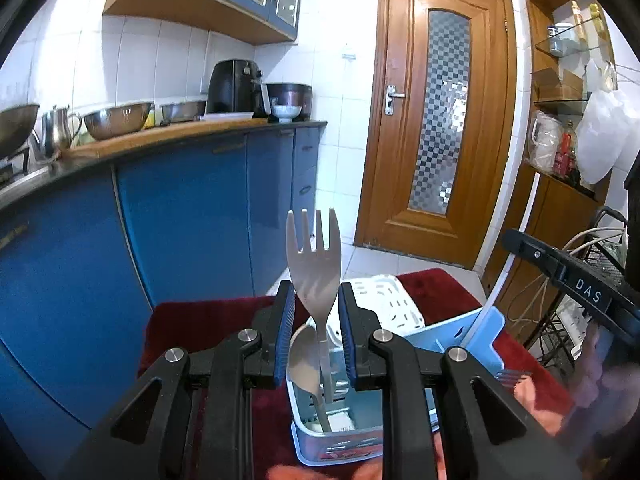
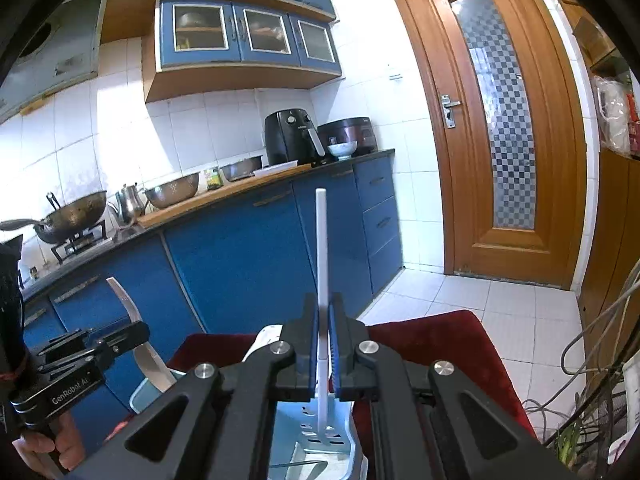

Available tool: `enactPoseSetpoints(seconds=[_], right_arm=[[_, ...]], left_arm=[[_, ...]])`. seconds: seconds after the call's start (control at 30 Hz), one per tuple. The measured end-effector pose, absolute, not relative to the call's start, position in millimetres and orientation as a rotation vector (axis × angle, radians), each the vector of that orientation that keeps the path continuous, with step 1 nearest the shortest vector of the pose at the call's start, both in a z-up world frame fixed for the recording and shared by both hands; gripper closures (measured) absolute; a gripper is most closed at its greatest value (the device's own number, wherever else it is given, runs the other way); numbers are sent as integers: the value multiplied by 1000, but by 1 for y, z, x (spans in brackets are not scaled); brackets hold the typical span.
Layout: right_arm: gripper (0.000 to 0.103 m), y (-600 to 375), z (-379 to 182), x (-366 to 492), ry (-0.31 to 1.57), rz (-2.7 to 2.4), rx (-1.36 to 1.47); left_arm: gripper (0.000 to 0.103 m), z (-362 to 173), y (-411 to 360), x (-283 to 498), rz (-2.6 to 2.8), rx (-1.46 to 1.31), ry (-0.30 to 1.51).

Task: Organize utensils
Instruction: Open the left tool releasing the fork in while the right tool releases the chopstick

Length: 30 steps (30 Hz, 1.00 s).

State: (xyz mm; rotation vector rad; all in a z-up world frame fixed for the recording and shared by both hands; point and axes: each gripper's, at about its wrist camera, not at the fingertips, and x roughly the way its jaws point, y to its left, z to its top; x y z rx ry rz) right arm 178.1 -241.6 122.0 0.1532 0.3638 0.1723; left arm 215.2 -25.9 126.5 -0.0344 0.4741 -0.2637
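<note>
My left gripper (image 1: 316,286) is shut on a metal fork (image 1: 314,256), tines up. Its handle reaches down into a light blue utensil box (image 1: 336,440). A metal spoon (image 1: 304,360) stands in that box, bowl up, just behind the fork. In the right wrist view the left gripper (image 2: 120,340) is at lower left with the fork (image 2: 126,304) seen edge-on over the box (image 2: 146,394). My right gripper (image 2: 325,304) is shut on a thin white stick-like utensil (image 2: 321,240) that points up. That stick (image 1: 516,240) and the right gripper (image 1: 516,242) show at the right.
A white slotted tray (image 1: 388,300) sits behind the box on a dark red cover (image 1: 192,320). Another fork (image 1: 512,378) lies on an orange cloth (image 1: 536,400). Blue cabinets (image 1: 180,220) stand left, a wooden door (image 1: 436,120) ahead, a wire rack with cables (image 2: 592,380) right.
</note>
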Motion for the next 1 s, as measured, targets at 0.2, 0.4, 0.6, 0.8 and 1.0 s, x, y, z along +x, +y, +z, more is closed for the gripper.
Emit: enactPoseSetpoints(seconds=[0.2,0.4,0.6,0.8,1.0], right_arm=[[96,-232,103,182,434,208,115],[92,-228,96,180,472,236,129],[78,-232,108,168,439,243,151],[74,-237,122,148,399,245,170],[74,-243,132,128,392,255,198]], left_arm=[[81,111,-23,214,-284,-59,494],[72,112,-24,208,-307,-56,512],[62,120,-24,195,-319,-56,507],[60,132,-23,180,-333,-60,492],[60,146,-20,160,-348,-69,475]])
